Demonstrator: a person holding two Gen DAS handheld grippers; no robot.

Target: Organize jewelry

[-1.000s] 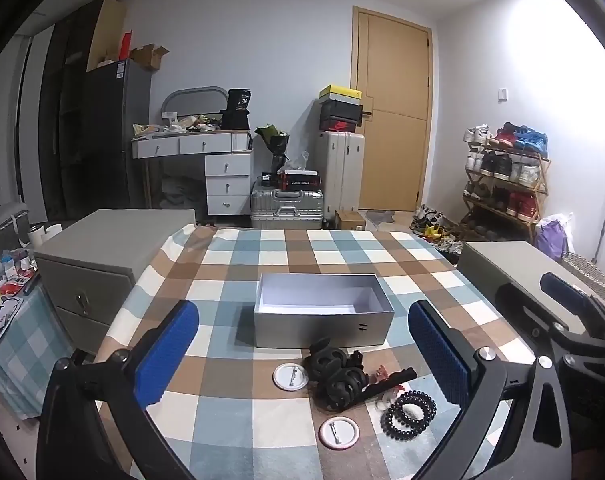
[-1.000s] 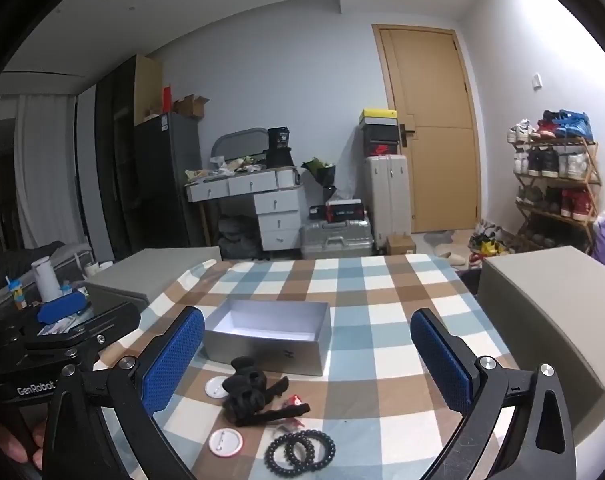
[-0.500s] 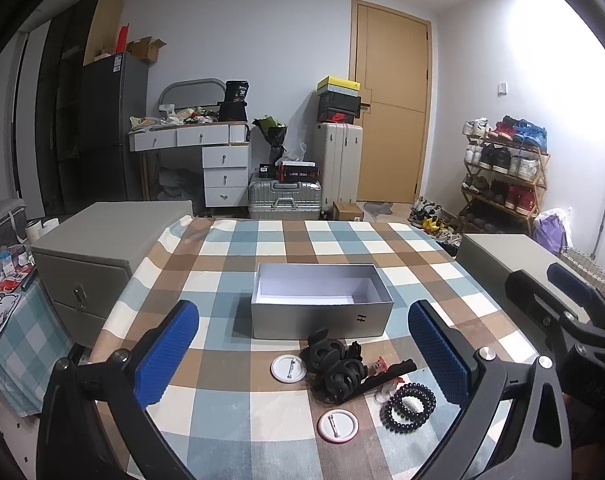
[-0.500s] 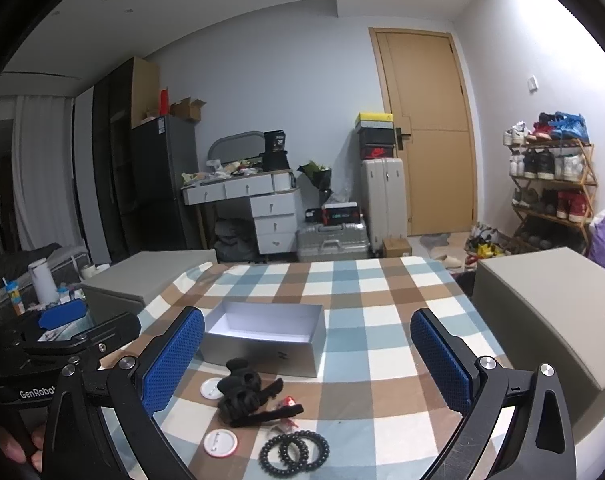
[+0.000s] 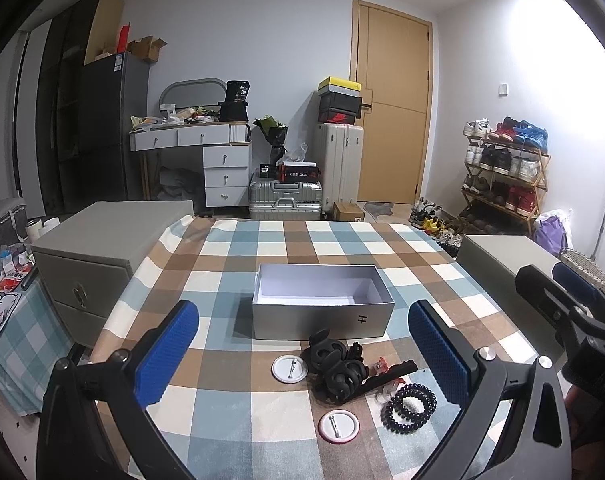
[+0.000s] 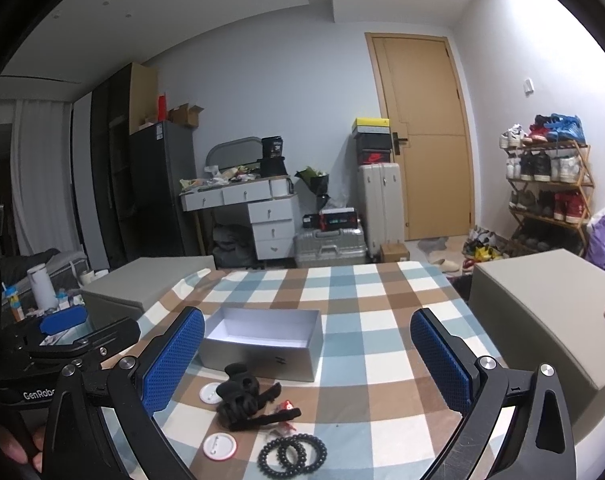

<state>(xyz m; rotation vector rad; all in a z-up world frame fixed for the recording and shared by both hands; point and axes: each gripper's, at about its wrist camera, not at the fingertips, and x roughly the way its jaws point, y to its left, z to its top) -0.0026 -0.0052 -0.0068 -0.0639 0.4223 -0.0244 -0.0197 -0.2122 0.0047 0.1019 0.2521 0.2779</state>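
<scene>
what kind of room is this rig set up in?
Most likely a lived-in bedroom or apartment room: a shoe rack by the door, suitcases, and a cluttered dressing table behind the checked table.

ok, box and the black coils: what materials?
Box: looks like rigid cardboard, matte silver outside, white paper lining; sharp folded edges. Coils: likely glossy black plastic spiral hair ties; the ridged turns catch the light. Not certain of either.
</scene>
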